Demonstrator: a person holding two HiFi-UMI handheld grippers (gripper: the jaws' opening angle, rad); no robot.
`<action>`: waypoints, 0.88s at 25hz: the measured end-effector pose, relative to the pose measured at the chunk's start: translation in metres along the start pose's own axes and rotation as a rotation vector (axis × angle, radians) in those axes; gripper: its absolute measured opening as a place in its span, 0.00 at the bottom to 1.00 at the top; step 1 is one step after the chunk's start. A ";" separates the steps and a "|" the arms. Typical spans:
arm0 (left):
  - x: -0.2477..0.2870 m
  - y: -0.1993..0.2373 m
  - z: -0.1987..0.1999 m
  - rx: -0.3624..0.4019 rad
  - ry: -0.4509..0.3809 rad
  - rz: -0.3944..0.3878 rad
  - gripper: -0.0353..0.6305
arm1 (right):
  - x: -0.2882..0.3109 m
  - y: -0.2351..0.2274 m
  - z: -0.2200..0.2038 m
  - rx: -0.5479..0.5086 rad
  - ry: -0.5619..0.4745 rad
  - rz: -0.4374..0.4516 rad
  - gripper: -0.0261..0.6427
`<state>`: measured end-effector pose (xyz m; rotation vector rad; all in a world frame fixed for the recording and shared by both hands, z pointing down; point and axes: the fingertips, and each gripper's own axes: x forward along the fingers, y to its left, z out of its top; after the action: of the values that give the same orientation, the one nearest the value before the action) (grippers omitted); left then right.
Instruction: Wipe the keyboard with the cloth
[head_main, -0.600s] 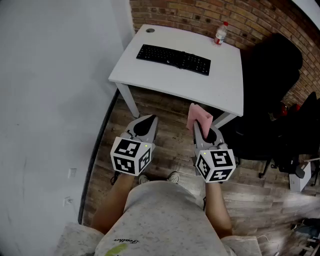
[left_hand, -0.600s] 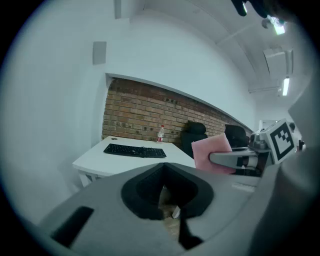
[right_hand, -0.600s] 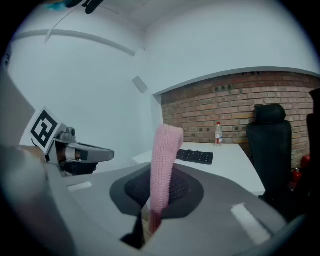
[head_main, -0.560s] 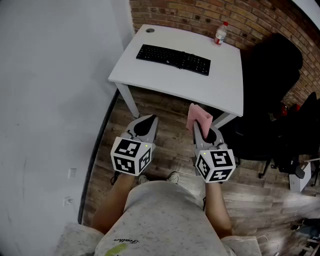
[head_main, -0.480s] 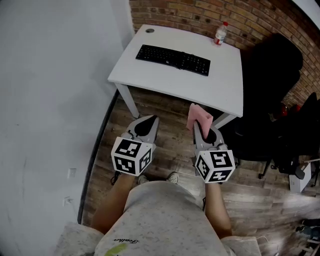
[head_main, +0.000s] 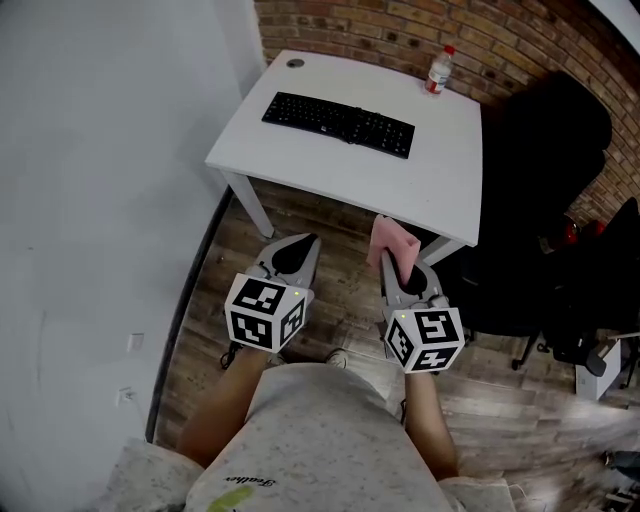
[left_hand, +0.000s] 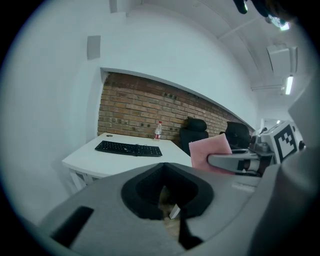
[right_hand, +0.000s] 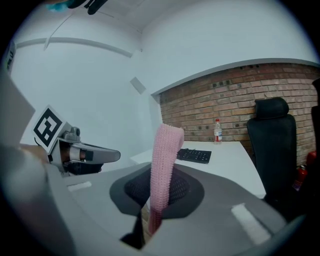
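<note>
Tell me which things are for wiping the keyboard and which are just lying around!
For the job: pink cloth, pinched in the right claw; black keyboard on the white table.

Just lying about: water bottle on the table; black office chair beside it.

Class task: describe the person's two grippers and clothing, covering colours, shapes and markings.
Both the left gripper and right gripper are grey, tapering to dark-lined fingers. Each carries a white cube of black square markers with a small green light. The person wears a speckled grey top; forearms are bare.
</note>
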<state>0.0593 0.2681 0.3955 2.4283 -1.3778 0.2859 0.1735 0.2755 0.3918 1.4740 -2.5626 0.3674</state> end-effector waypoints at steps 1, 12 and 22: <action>0.005 -0.002 0.001 0.000 0.002 0.004 0.04 | 0.001 -0.005 0.000 0.004 0.000 0.005 0.08; 0.051 -0.007 0.005 -0.018 0.013 0.029 0.04 | 0.021 -0.042 -0.002 0.012 0.014 0.061 0.08; 0.096 0.034 0.022 -0.023 0.013 0.009 0.04 | 0.080 -0.057 0.004 0.021 0.035 0.063 0.08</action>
<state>0.0794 0.1670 0.4132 2.3981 -1.3793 0.2852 0.1827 0.1803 0.4162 1.3835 -2.5904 0.4253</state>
